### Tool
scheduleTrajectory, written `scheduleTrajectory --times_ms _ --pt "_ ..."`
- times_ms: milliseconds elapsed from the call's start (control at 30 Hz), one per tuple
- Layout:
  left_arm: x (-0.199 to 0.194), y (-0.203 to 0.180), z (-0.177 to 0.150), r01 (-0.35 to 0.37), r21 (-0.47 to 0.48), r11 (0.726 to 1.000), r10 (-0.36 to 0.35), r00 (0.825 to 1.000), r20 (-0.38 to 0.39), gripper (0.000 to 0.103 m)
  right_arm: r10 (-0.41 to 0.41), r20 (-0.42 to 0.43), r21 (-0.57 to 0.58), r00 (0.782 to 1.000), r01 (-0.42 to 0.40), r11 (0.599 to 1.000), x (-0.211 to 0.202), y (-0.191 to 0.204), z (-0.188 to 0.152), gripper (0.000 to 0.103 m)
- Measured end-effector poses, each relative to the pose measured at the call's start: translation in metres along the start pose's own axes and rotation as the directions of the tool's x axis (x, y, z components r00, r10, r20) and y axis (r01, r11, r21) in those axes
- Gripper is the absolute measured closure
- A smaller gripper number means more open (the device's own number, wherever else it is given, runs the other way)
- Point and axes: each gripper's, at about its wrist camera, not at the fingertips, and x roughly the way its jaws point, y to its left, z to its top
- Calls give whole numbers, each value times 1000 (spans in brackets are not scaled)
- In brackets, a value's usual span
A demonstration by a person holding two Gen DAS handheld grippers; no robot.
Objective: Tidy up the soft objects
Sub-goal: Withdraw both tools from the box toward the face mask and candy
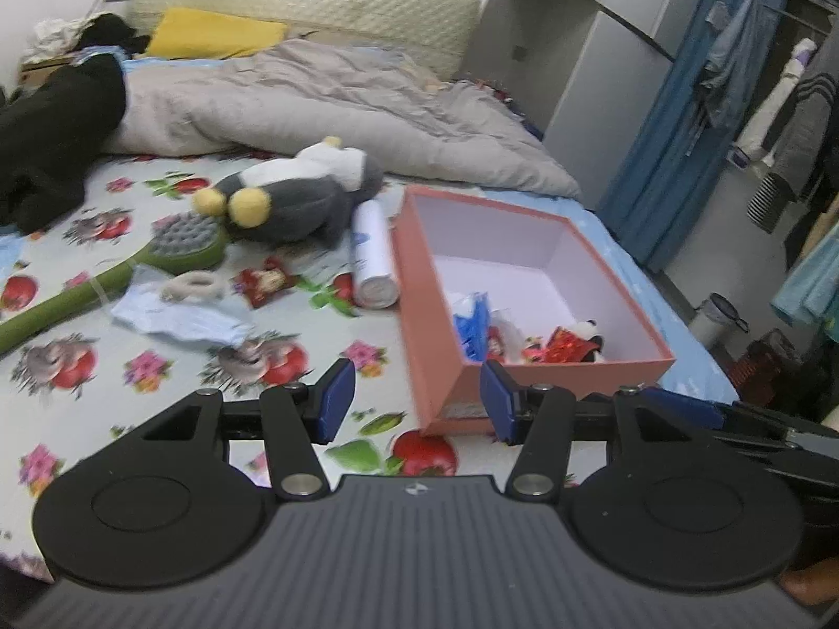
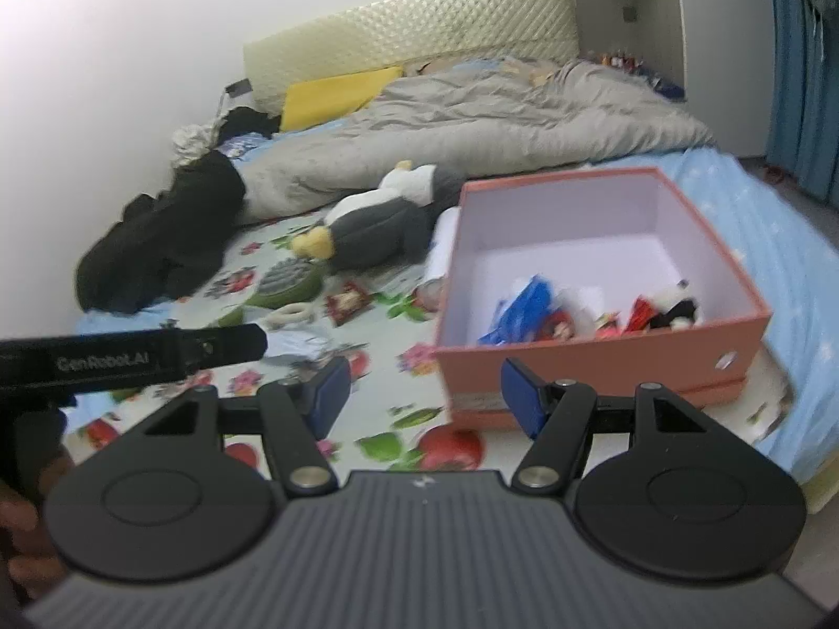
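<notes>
A pink open box (image 1: 419, 272) (image 2: 603, 361) sits on the bed's flowered sheet and holds small soft toys, among them a little panda (image 1: 590, 335) (image 2: 674, 306) and a blue item (image 1: 474, 322) (image 2: 524, 304). A grey and white plush penguin (image 1: 299, 194) (image 2: 377, 220) lies left of the box. A pale blue cloth (image 1: 183, 314), a white hair tie (image 1: 191, 285) (image 2: 291, 313) and a red charm (image 1: 262, 280) (image 2: 348, 301) lie on the sheet. My left gripper (image 1: 417, 401) is open and empty near the box's front corner. My right gripper (image 2: 425, 398) is open and empty before the box.
A green long-handled brush (image 1: 157, 257) (image 2: 288, 280) and a white bottle (image 1: 369, 257) lie by the penguin. A grey duvet (image 1: 325, 105) (image 2: 498, 115), a yellow pillow (image 1: 210, 34) and black clothing (image 1: 47, 131) (image 2: 162, 241) lie farther back. The bed edge runs right of the box.
</notes>
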Motion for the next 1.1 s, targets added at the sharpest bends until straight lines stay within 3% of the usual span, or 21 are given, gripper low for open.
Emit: scheduleTrajectory --times_ms 300,433,700,1100 --pt "-23 33 -39 -83 -45 996 84 996 9 44 70 -30 -58 997 -72 996 7 28 -31 37" --pt "-24 52 -54 -107 -107 988 107 994 -5 44 93 -69 -64 993 -98 993 18 36 -40 37" --pt "13 86 -61 -130 -190 973 119 991 -64 44 83 -104 -91 991 -92 992 47 43 -39 37" --pt "74 137 -35 -154 -291 944 127 986 -109 44 75 -159 -109 984 -93 990 105 57 -12 37"
